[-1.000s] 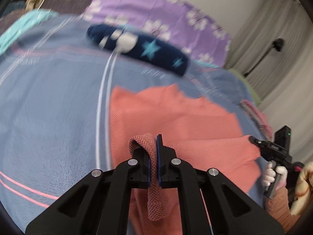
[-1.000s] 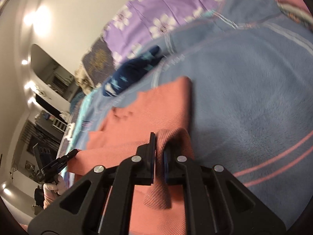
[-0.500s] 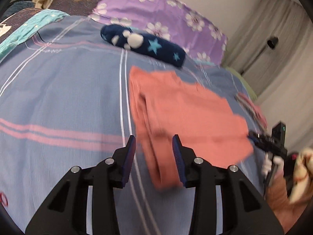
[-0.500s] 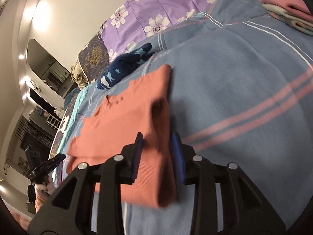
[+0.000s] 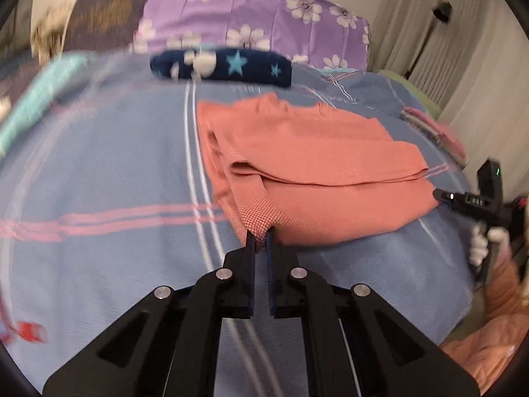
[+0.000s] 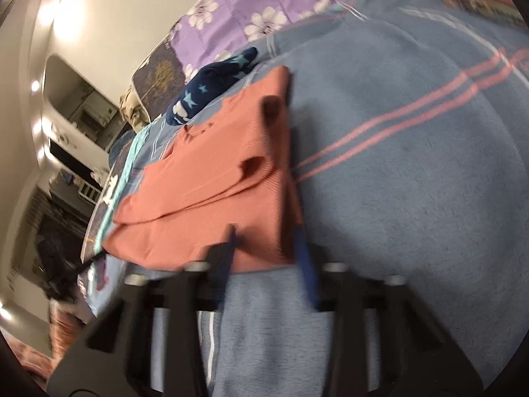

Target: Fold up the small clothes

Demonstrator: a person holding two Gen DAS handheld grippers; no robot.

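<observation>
1. Pinching the near corner of a coral-pink knit top [image 5: 317,165], the left gripper [image 5: 259,236] has its jaws nearly closed on a tuck of the cloth, down at the near left edge of the garment.

2. Across the same near hem, the right gripper [image 6: 266,241] stands released, its blades spread wide on either side of the fabric edge and clasping nothing; the view is blurred, so contact with the cloth cannot be judged.

3. Between them the top [image 6: 211,178] lies on the blue striped blanket [image 5: 99,172], already doubled: an upper layer rests over a lower one, with a crease running across the middle. At least one fold looks done; the loose near corner and perhaps a further fold appear to remain.

4. Beyond the top, a navy star-print garment [image 5: 221,66] lies well apart near the purple flowered pillow [image 5: 258,16], seemingly unfolded.

5. Far right, a small folded stack [image 5: 436,135] sits at the blanket's edge, suggesting earlier pieces are finished.
</observation>
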